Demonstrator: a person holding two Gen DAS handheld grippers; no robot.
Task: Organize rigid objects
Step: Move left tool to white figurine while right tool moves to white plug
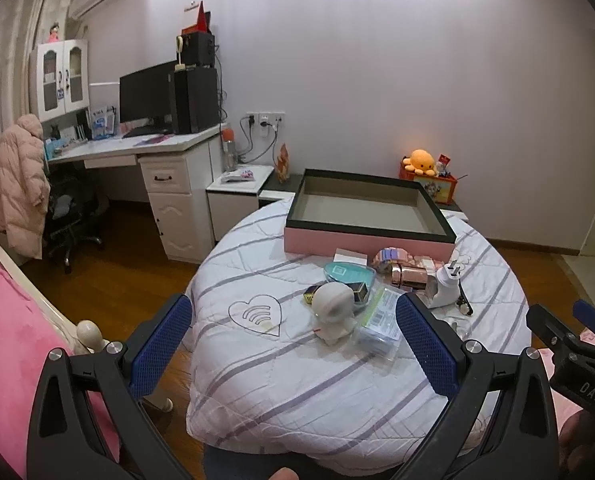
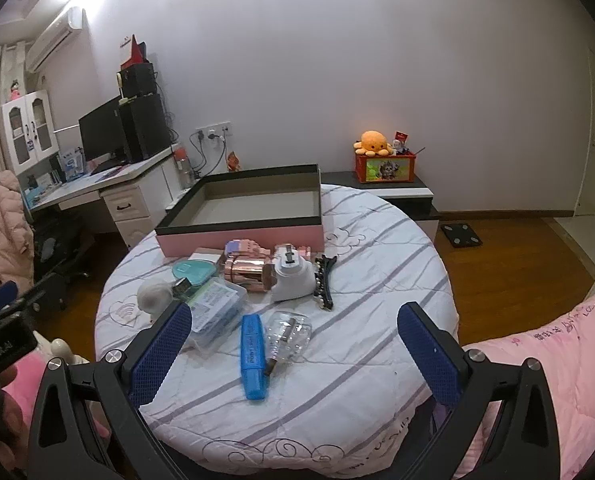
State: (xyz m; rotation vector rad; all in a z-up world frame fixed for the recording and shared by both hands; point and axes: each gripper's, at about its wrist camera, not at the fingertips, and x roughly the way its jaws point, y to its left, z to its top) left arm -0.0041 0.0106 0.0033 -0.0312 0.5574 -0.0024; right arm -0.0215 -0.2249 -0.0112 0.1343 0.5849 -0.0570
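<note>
Nothing sorted yet: shallow pink box with dark rim (image 2: 241, 216) sits empty at the round cloth-covered table's (image 2: 377, 280) far side. Blue rectangular highlighter (image 2: 252, 356), white plastic adapter (image 2: 292, 280), copper-coloured shiny cylinder (image 2: 244, 274) and the rest lie loose before it. Left gripper (image 1: 293, 344) and right gripper (image 2: 293, 348) hover, jaws wide, holding nothing.

small objects (image 2: 257, 280) clustered beside pink box (image 2: 241, 240) (open, empty).

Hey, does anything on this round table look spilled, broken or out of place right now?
Nothing looks spilled or broken. The small items lie in a loose pile in front of the pink box, which holds nothing so far. The blue highlighter lies apart, nearer the table's front edge. Both claws, left and right, are open and hold nothing.
</note>
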